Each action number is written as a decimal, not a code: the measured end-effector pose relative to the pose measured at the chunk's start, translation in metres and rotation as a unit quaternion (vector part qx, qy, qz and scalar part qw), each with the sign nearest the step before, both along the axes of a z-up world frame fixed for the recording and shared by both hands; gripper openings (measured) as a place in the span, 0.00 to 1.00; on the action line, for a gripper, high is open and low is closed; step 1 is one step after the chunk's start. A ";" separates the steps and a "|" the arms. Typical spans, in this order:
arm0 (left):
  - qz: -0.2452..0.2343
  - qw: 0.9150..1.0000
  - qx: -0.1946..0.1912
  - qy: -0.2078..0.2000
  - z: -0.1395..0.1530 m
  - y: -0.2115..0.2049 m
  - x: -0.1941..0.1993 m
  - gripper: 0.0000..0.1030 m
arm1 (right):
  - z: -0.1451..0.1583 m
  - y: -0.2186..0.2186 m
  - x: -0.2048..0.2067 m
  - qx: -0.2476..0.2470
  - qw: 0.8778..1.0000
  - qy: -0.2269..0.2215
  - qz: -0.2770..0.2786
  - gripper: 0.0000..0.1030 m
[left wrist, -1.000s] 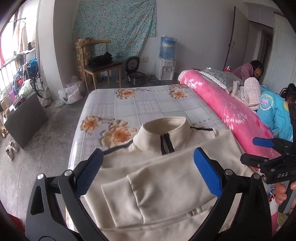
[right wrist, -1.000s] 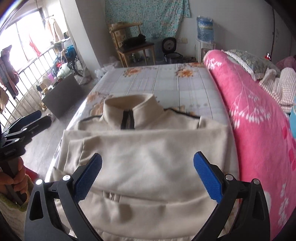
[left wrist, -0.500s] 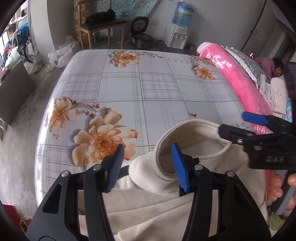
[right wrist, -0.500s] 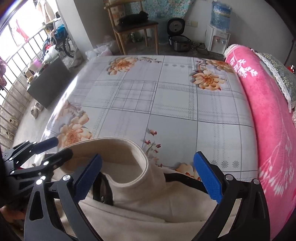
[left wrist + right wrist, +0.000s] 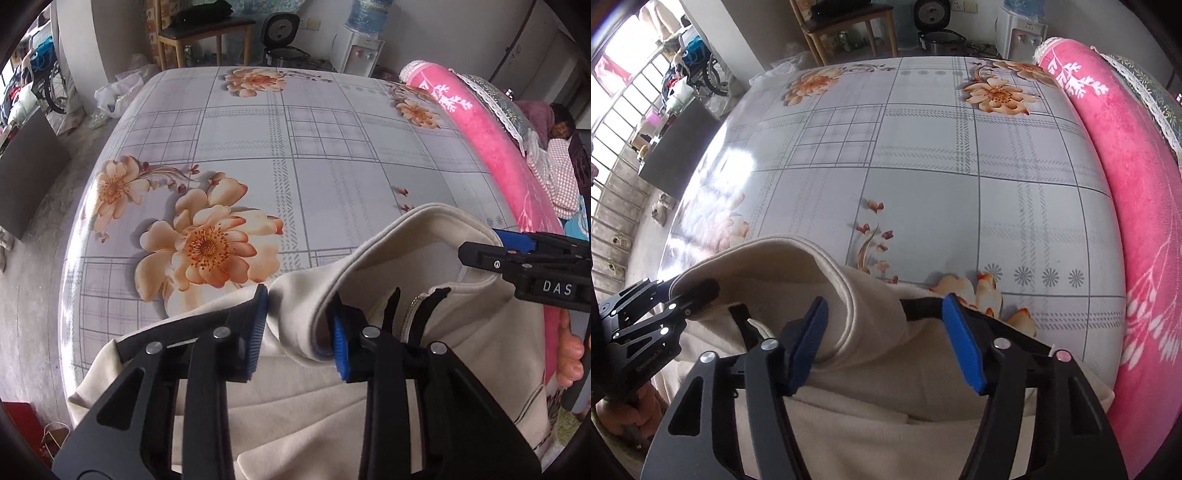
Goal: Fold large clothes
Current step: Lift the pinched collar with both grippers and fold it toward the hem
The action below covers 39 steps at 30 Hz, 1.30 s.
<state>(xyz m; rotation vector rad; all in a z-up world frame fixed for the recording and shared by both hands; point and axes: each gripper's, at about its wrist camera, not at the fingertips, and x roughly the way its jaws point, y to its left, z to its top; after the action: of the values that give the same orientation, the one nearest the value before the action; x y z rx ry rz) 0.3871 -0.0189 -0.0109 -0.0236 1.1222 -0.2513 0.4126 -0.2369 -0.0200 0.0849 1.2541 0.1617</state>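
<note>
Both the left gripper (image 5: 297, 328) and right gripper (image 5: 892, 341) are closing astride the cream jacket's collar (image 5: 373, 258); pinch evenly either side of its zip before lifting.

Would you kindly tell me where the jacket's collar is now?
In both wrist views the collar stands at the floral sheet's near edge, between the closing left gripper and right gripper.

Right gripper (image 5: 886, 339) jaws closing around the cream jacket (image 5: 871, 398) collar, seemingly touching.
</note>
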 end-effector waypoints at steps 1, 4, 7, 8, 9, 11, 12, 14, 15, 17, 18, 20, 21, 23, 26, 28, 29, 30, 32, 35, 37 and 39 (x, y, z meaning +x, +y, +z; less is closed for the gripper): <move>-0.004 1.000 0.001 -0.003 0.004 0.001 -0.006 0.20 | 0.004 0.000 -0.006 0.000 1.000 -0.002 0.003 0.43; -0.017 1.000 -0.005 -0.019 0.018 0.004 -0.025 0.15 | 0.015 -0.002 -0.022 0.005 1.000 -0.009 0.008 0.27; -0.036 0.998 -0.007 -0.043 0.032 0.003 -0.048 0.13 | 0.032 -0.001 -0.042 0.002 0.999 -0.032 0.018 0.16; -0.043 0.998 -0.003 -0.052 0.036 0.002 -0.056 0.12 | 0.038 0.001 -0.050 0.001 0.999 -0.041 0.023 0.15; -0.049 0.997 0.002 -0.060 0.039 0.001 -0.064 0.12 | 0.042 0.003 -0.058 -0.002 0.998 -0.049 0.026 0.15; -0.055 0.996 0.006 -0.069 0.041 0.001 -0.077 0.12 | 0.049 0.009 -0.076 -0.011 0.997 -0.069 0.038 0.15; -0.055 0.996 0.005 -0.071 0.040 0.001 -0.082 0.12 | 0.050 0.013 -0.086 -0.013 0.996 -0.077 0.044 0.15; -0.055 0.996 0.003 -0.071 0.034 0.003 -0.094 0.11 | 0.045 0.017 -0.104 -0.022 0.995 -0.084 0.046 0.15; -0.056 0.996 0.004 -0.072 0.029 0.002 -0.100 0.11 | 0.038 0.019 -0.112 -0.021 0.995 -0.086 0.048 0.15; -0.061 0.995 0.018 -0.077 0.016 0.000 -0.108 0.11 | 0.020 0.023 -0.125 -0.037 0.995 -0.084 0.049 0.15; -0.063 0.994 0.028 -0.079 0.010 -0.002 -0.112 0.11 | 0.009 0.025 -0.131 -0.048 0.994 -0.082 0.052 0.15; -0.067 0.993 0.042 -0.084 0.000 -0.004 -0.118 0.11 | -0.010 0.027 -0.141 -0.069 0.993 -0.078 0.062 0.15; -0.069 0.993 0.047 -0.087 -0.003 -0.005 -0.121 0.11 | -0.013 0.028 -0.146 -0.075 0.992 -0.083 0.067 0.16; -0.076 0.990 0.065 -0.096 -0.008 -0.007 -0.126 0.11 | -0.005 0.024 -0.160 -0.061 0.991 -0.093 0.074 0.20; -0.086 0.987 0.079 -0.109 -0.010 -0.009 -0.131 0.11 | 0.029 0.015 -0.177 -0.019 0.989 -0.115 0.090 0.29; -0.091 0.986 0.086 -0.114 -0.011 -0.011 -0.133 0.11 | 0.060 0.012 -0.183 0.011 0.984 -0.144 0.102 0.31; -0.093 0.985 0.088 -0.115 -0.011 -0.011 -0.133 0.11 | 0.074 0.011 -0.182 0.025 0.982 -0.158 0.102 0.31; -0.093 0.985 0.089 -0.115 -0.011 -0.012 -0.133 0.11 | 0.084 0.012 -0.177 0.035 0.980 -0.168 0.098 0.31; -0.089 0.986 0.085 -0.113 -0.011 -0.011 -0.133 0.11 | 0.095 0.020 -0.160 0.040 0.979 -0.179 0.088 0.31; -0.083 0.988 0.064 -0.111 -0.008 -0.007 -0.133 0.14 | 0.078 0.046 -0.129 0.059 0.980 -0.159 0.101 0.31; -0.081 0.990 0.045 -0.106 -0.005 0.000 -0.135 0.15 | 0.049 0.066 -0.114 0.059 0.983 -0.127 0.119 0.31; -0.080 0.992 0.025 -0.098 0.000 0.009 -0.139 0.17 | 0.014 0.081 -0.108 0.031 0.987 -0.093 0.131 0.31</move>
<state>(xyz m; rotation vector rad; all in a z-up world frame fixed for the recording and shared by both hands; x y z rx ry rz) 0.2479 -0.0103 -0.0114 0.1326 0.9353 -0.3610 0.3049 -0.1562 -0.0059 -0.0412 1.0708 0.4267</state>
